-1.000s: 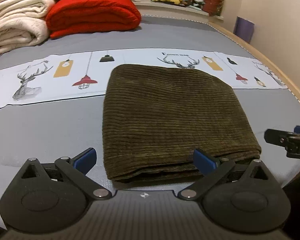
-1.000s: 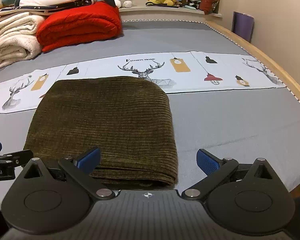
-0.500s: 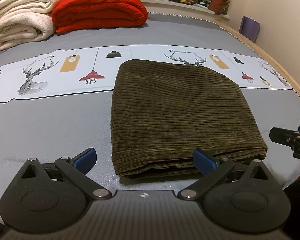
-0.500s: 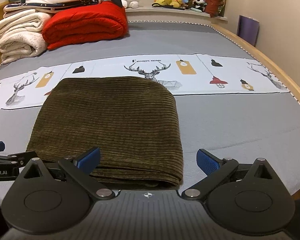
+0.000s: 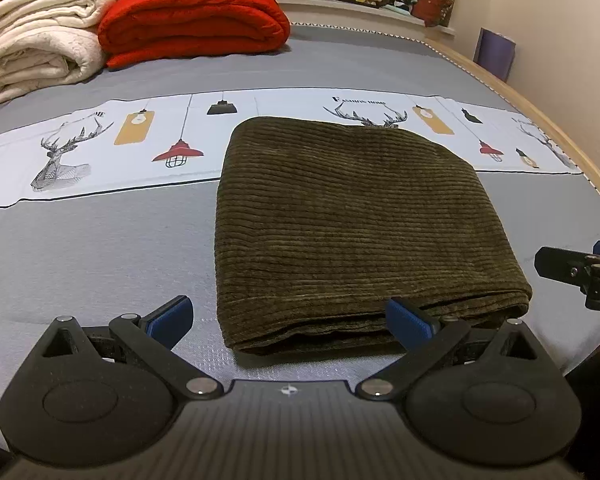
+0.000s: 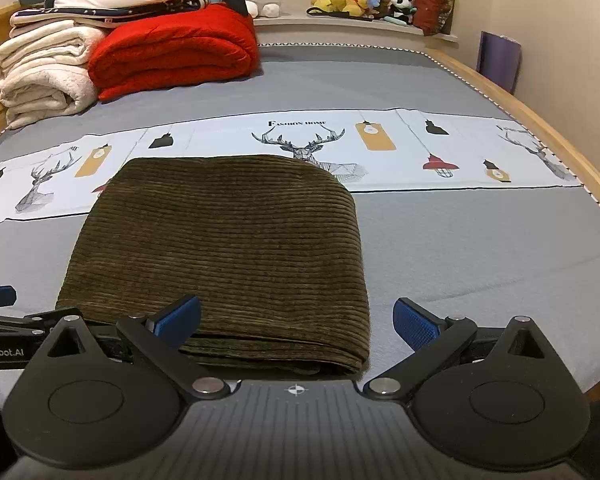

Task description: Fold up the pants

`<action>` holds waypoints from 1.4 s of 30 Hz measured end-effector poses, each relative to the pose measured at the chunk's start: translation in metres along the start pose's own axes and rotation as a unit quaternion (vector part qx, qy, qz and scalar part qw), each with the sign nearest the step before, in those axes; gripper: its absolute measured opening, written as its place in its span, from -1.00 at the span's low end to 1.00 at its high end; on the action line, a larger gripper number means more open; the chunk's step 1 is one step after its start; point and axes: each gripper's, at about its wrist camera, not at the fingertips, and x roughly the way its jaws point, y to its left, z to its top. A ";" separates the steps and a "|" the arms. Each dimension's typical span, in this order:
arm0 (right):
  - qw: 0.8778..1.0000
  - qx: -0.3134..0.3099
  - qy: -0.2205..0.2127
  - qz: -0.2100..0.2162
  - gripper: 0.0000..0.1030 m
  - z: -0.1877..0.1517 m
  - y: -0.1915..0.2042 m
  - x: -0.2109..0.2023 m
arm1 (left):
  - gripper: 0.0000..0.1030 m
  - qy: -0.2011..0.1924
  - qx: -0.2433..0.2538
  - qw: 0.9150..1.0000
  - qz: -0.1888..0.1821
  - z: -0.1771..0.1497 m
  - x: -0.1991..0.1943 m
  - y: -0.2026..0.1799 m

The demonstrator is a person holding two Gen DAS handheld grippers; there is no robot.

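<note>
The olive-green ribbed corduroy pants (image 5: 356, 224) lie folded into a compact rectangular stack on the grey bed cover (image 5: 92, 256), with the far edge resting on the white printed band with deer and lamp motifs (image 5: 112, 148) and the near, layered edge facing the tools. The left gripper (image 5: 290, 318) sits just off the near edge with both blue-padded fingers (image 5: 172, 314) spread wide and holding nothing; its right finger overlaps the near edge in view, though contact cannot be confirmed. The right gripper (image 6: 296, 320) is likewise spread wide and empty, positioned at the near right corner of the stack, its left finger over the fabric edge. Folded red quilted bedding (image 6: 172, 52) and a cream fleece blanket (image 6: 44, 72) lie well apart at the far left of the bed. Judged from the tidy stack and both tools released, the folding sequence appears complete or at its final check. The next move, if any, calls for pulling both tools clear without dragging the near layers, or for one light press to flatten the slightly raised near edge.
</note>
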 end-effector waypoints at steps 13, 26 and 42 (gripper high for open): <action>1.000 0.001 0.000 0.005 0.97 0.001 -0.001 0.000 | 0.99 0.001 0.003 1.000 -0.001 -0.001 0.000 -0.003; 1.000 -0.002 0.001 0.005 0.97 0.000 0.002 0.001 | 0.99 0.002 0.001 1.000 -0.002 -0.002 0.002 -0.002; 1.000 -0.005 0.003 0.009 0.97 0.000 0.002 0.001 | 0.99 0.002 0.005 1.000 -0.006 -0.002 0.000 -0.002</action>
